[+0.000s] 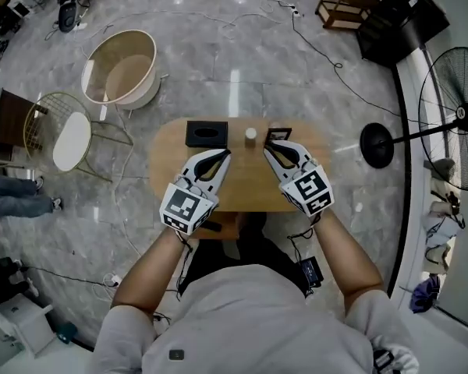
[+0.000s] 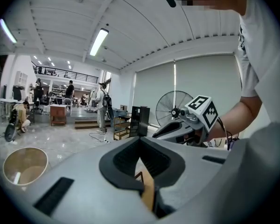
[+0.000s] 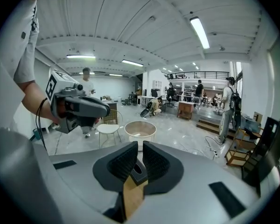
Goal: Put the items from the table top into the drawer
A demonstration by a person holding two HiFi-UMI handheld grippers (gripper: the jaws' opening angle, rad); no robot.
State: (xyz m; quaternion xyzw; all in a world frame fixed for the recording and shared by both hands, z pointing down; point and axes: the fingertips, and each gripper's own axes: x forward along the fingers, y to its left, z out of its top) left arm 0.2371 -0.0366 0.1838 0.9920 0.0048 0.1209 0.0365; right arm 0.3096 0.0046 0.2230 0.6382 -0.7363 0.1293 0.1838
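A small oval wooden table [image 1: 171,170] carries a black box [image 1: 207,133] with an oval opening on top, a small white bottle [image 1: 251,135] and a small black frame [image 1: 278,135], all along its far edge. My left gripper [image 1: 225,156] hovers over the table just in front of the box, jaws shut and empty [image 2: 140,140]. My right gripper [image 1: 267,148] hangs just in front of the frame, also shut on nothing [image 3: 140,146]. Below the right gripper's pads, the right gripper view shows the black box [image 3: 139,168] and the table [image 3: 133,195].
A round beige tub [image 1: 121,67] and a wire chair with a white seat [image 1: 66,135] stand on the floor to the far left. A standing fan [image 1: 452,123] is at the right. Cables run across the grey floor. People stand far off in the hall.
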